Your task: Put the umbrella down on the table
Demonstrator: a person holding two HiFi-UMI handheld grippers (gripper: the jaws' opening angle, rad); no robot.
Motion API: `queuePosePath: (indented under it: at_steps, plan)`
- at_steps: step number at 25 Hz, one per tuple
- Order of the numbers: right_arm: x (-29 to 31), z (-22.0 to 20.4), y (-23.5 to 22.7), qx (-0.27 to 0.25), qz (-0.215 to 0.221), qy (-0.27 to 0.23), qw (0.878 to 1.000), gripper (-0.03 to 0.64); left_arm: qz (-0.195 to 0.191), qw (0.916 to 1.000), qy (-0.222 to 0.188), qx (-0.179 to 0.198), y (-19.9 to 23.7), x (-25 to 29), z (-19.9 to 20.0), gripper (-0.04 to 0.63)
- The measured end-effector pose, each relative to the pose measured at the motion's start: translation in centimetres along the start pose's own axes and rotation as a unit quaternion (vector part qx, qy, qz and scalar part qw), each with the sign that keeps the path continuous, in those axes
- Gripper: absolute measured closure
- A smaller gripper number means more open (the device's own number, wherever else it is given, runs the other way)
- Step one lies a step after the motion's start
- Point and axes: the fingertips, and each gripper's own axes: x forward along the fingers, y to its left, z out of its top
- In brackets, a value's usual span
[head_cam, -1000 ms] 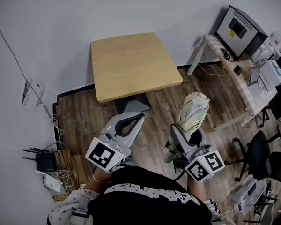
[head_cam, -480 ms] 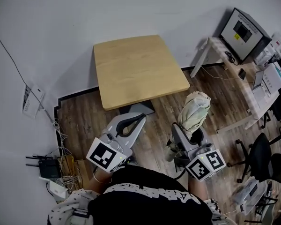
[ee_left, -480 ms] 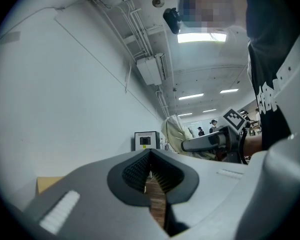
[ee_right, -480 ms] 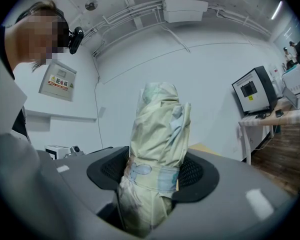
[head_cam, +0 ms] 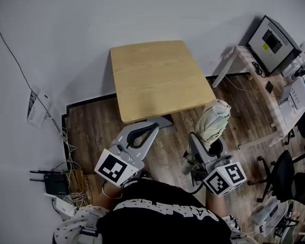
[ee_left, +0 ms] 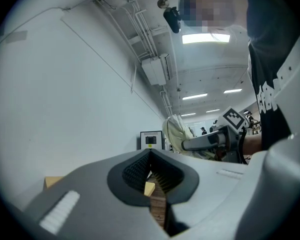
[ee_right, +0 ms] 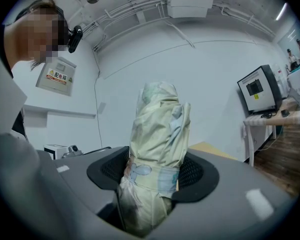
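A folded pale cream umbrella (head_cam: 214, 122) stands upright in my right gripper (head_cam: 205, 147), which is shut around its lower half. In the right gripper view the umbrella (ee_right: 158, 129) rises between the dark pads (ee_right: 194, 173) of the right gripper (ee_right: 152, 176). Its top points at the ceiling. The square wooden table (head_cam: 160, 78) lies ahead of both grippers, with the umbrella over the floor just off its near right corner. My left gripper (head_cam: 153, 127) is shut with nothing in it and sits near the table's front edge. The left gripper (ee_left: 150, 156) also shows its jaws closed.
A white desk (head_cam: 254, 93) with a monitor (head_cam: 272, 38) stands at the right, and a black office chair (head_cam: 286, 174) is below it. A router (head_cam: 55, 181) and loose cables lie on the floor at the left. The table base (head_cam: 157, 122) sits under the table's near edge.
The table has come a little closer and shifted right in the head view. Both grippers keep their hold and pose.
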Motion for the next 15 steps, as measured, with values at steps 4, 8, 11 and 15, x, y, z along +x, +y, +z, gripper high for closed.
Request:
queuePosePath:
  at_steps: [4, 8, 11, 15]
  plan:
    - [0.8, -0.3, 0.7, -0.005, 0.000, 0.011, 1.000, 0.322, 0.005, 0.9999, -0.010, -0.006, 1.2, -0.7, -0.6, 0.601]
    - [0.9, -0.3, 0.7, -0.012, -0.007, 0.009, 1.000, 0.322, 0.016, 0.9998, -0.011, -0.004, 2.0, -1.5, -0.8, 0.601]
    - [1.3, -0.1, 0.4, -0.012, -0.010, 0.011, 1.000, 0.322, 0.018, 0.9998, -0.001, -0.005, 2.4, -1.8, -0.8, 0.601]
    - [2.3, 0.3, 0.3, -0.016, -0.005, 0.013, 1.000, 0.322, 0.027, 0.9996, -0.007, -0.004, 3.3, -1.6, -0.6, 0.600]
